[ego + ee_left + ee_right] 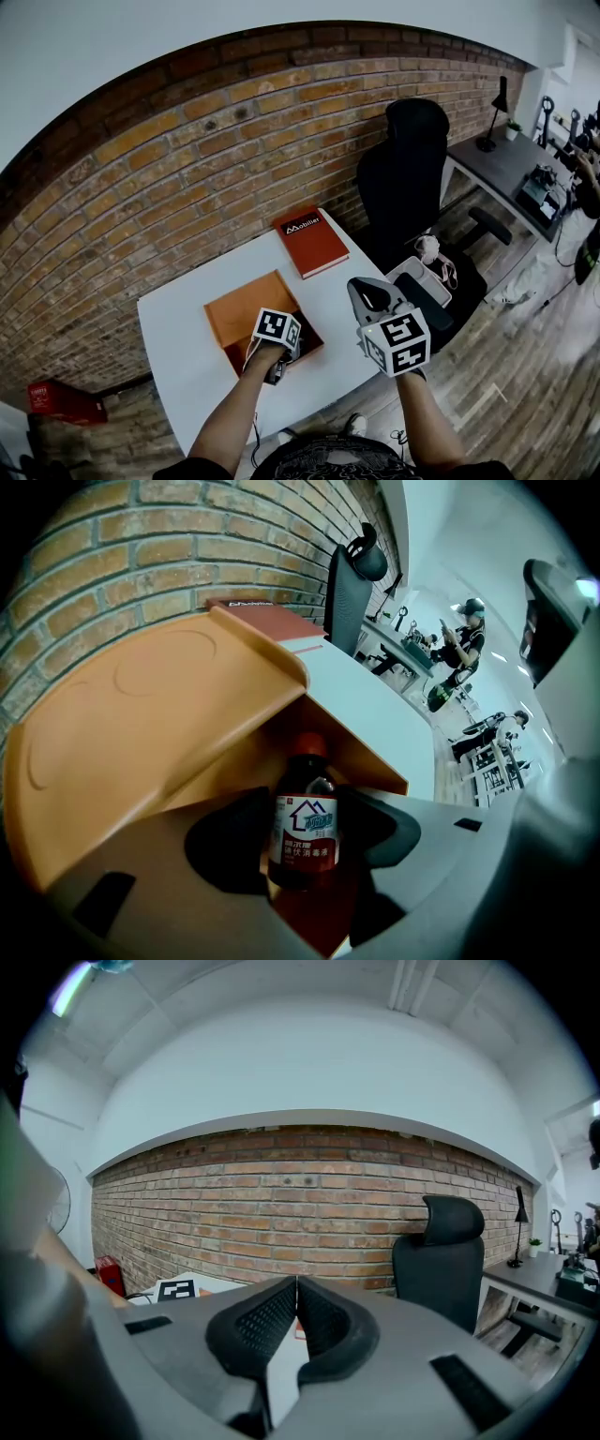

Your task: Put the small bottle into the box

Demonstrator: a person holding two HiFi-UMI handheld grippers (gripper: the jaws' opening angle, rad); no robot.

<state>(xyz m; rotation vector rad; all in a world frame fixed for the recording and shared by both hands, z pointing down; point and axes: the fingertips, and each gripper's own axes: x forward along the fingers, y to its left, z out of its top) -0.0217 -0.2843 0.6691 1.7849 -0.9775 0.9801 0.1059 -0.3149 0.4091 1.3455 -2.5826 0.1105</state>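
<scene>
The small brown bottle (305, 832), with a red cap and a white label, stands inside the open orange box (141, 714) at its near corner. My left gripper (303, 844) reaches down into the box with a pad on either side of the bottle; the jaws look wide and open around it. In the head view the left gripper (278, 364) hangs over the box (246, 309) on the white table (187, 366), and the bottle is hidden there. My right gripper (367, 289) is held to the right of the box, shut and empty, its pads (281, 1312) pressed together.
A red book (310, 240) lies at the table's far right corner. A black office chair (403, 178) stands right of the table with a white tray (417, 277) on its seat. A dark desk (506, 159) with a lamp is further right. People stand in the background (459, 639).
</scene>
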